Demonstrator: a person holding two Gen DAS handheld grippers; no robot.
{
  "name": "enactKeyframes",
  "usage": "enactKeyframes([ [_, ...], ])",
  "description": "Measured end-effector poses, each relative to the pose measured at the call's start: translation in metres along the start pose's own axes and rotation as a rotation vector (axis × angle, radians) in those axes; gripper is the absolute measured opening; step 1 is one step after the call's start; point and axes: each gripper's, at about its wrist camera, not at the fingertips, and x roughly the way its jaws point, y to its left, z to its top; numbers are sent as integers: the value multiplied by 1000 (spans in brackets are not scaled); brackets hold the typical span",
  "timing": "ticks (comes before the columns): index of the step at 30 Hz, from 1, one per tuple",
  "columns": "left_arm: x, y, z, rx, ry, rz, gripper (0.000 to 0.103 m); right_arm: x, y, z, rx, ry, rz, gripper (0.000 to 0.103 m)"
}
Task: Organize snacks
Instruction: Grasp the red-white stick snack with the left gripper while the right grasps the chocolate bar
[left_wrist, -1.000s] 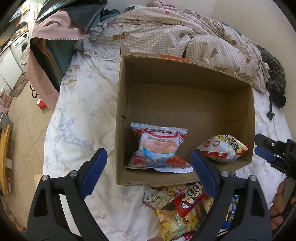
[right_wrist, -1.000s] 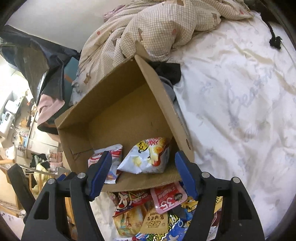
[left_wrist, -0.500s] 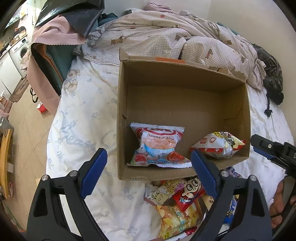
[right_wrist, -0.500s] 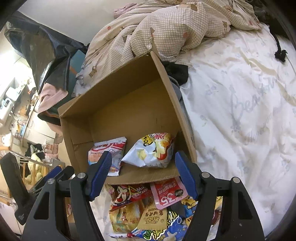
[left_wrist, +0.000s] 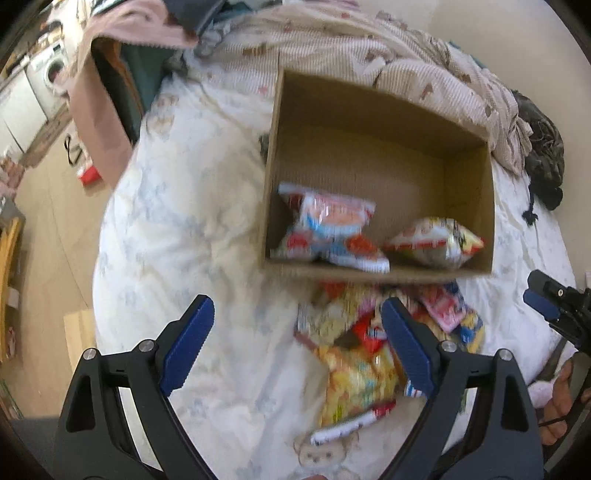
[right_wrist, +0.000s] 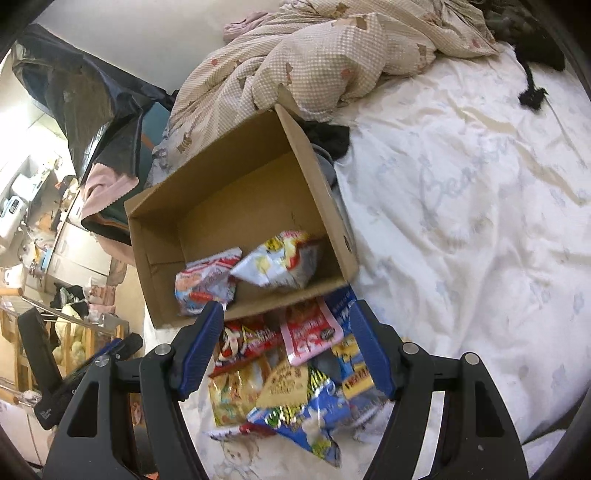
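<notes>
My left gripper (left_wrist: 297, 341) hangs wide open and empty, the cardboard box (left_wrist: 373, 275) just ahead with two snack bags (left_wrist: 330, 230) inside; that view is blurred, so I can't read labels. My right gripper (right_wrist: 286, 349) also gapes, empty, over the loose snack pile (right_wrist: 291, 373) in front of the box.

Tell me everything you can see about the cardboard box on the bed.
The cardboard box is plain brown corrugated board, rectangular and open at the top, with a small flap standing up at one far corner. It rests on the white bedsheet; its far side lies against the checked blanket. Two snack bags lie inside near the front wall: a red-and-blue one and a white-and-yellow one. More snack packets are piled just outside its front wall. Neither gripper touches it.
</notes>
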Motion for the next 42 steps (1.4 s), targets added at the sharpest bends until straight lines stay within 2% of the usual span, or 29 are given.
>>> enactKeyframes([
  [3,12,-2,-23,48,104,-15,90,-3,-6,-15,-6,22,-21,73],
  [5,22,-12,-44,134,188,-25,90,-4,-10,-21,-5,33,-37,73],
  [8,29,-32,-66,270,243,-42,90,-7,-19,-27,15,43,-44,73],
  [10,31,-49,-82,345,253,-61,81,-10,-25,-30,32,44,-51,73],
  [12,33,-65,-91,415,267,-70,59,-11,-28,-31,44,43,-51,73],
  [14,36,-79,-99,491,280,-76,51,-13,-31,-32,55,40,-53,73],
  [15,37,-84,-102,523,285,-73,51,-14,-32,-32,58,39,-54,73],
  [17,43,-94,-111,601,296,-45,51,-15,-34,-33,63,37,-57,73],
  [19,51,-97,-119,639,316,-9,42,-15,-36,-34,69,39,-57,73],
  [20,57,-99,-123,646,330,5,28,-15,-37,-34,71,40,-57,73],
  [21,61,-101,-127,652,346,18,25,-15,-37,-34,73,41,-57,73],
  [25,63,-109,-145,707,384,6,24,-13,-39,-34,79,49,-61,73],
  [28,67,-116,-161,756,382,32,24,-10,-40,-34,75,59,-80,73],
  [32,79,-119,-166,732,404,49,24,-3,-49,-36,108,88,-108,73],
  [34,76,-119,-168,727,401,37,19,6,-59,-39,136,136,-157,73],
  [35,72,-119,-166,719,398,20,13,12,-64,-42,152,171,-175,72],
  [36,67,-119,-159,702,396,-9,12,20,-72,-46,182,218,-184,70],
  [38,47,-118,-152,648,356,-83,12,28,-78,-51,204,261,-194,49],
  [42,18,-112,-136,546,277,-135,12,36,-75,-54,172,279,-208,41],
])
